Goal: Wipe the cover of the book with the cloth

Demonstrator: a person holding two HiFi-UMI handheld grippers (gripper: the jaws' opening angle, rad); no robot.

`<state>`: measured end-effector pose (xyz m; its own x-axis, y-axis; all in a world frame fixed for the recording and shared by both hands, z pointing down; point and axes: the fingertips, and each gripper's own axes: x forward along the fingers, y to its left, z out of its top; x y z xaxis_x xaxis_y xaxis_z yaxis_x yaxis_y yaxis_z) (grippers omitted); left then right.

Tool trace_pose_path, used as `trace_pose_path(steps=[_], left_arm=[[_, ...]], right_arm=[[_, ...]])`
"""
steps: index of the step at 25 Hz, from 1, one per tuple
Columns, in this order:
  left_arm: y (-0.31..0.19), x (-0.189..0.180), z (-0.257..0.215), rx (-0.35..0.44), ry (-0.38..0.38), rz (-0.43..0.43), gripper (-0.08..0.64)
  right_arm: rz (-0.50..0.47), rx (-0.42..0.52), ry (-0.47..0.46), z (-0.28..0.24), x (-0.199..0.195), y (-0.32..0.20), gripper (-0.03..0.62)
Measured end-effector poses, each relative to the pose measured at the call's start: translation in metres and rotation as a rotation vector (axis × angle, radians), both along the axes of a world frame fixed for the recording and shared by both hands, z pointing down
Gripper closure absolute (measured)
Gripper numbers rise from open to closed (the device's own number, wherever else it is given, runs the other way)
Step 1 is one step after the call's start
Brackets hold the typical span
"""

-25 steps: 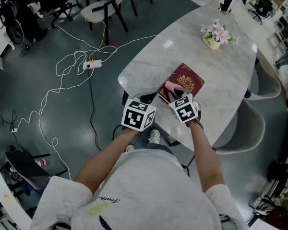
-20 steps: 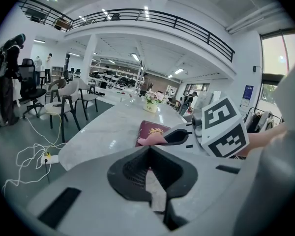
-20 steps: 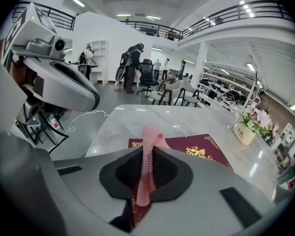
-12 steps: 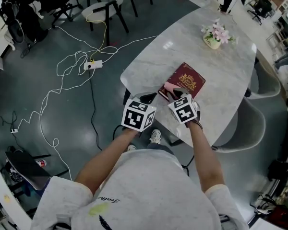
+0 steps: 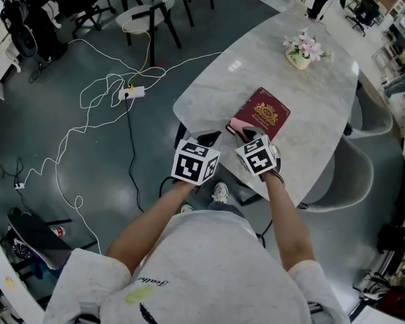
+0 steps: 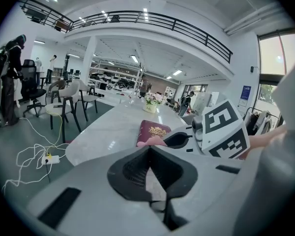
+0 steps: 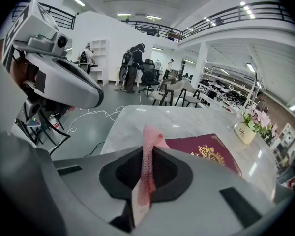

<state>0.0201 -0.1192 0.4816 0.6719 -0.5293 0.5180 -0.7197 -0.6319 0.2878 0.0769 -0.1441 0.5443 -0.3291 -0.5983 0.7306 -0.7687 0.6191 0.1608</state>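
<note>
A dark red book (image 5: 265,111) with a gold emblem lies flat on the pale marble table (image 5: 283,79); it also shows in the right gripper view as the book (image 7: 211,151) and in the left gripper view as the book (image 6: 156,130). My right gripper (image 5: 246,134) is shut on a pink cloth (image 7: 147,166), which hangs over the book's near corner, cloth (image 5: 237,123). My left gripper (image 5: 206,140) is shut with nothing in it, just off the table's near edge, left of the book.
A small pot of pink flowers (image 5: 302,49) stands at the table's far end. White cables and a power strip (image 5: 131,91) lie on the dark floor to the left. Chairs (image 5: 152,5) stand beyond. A grey seat (image 5: 351,174) sits right of the table.
The right gripper with the pink cloth has shifted slightly along the book's near edge. The left gripper has stayed in place.
</note>
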Motion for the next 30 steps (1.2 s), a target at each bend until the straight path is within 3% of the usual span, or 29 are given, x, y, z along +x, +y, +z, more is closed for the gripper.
trace_pose_path(steps=[17, 30], left_arm=[[0.014, -0.022, -0.006, 0.021, 0.039, 0.063, 0.554], [0.026, -0.014, -0.007, 0.021, 0.074, 0.138, 0.554]], right_arm=[[0.040, 0.013, 0.038, -0.015, -0.018, 0.030, 0.572], [0.045, 0.118, 0.102, -0.076, -0.011, 0.029, 0.572]])
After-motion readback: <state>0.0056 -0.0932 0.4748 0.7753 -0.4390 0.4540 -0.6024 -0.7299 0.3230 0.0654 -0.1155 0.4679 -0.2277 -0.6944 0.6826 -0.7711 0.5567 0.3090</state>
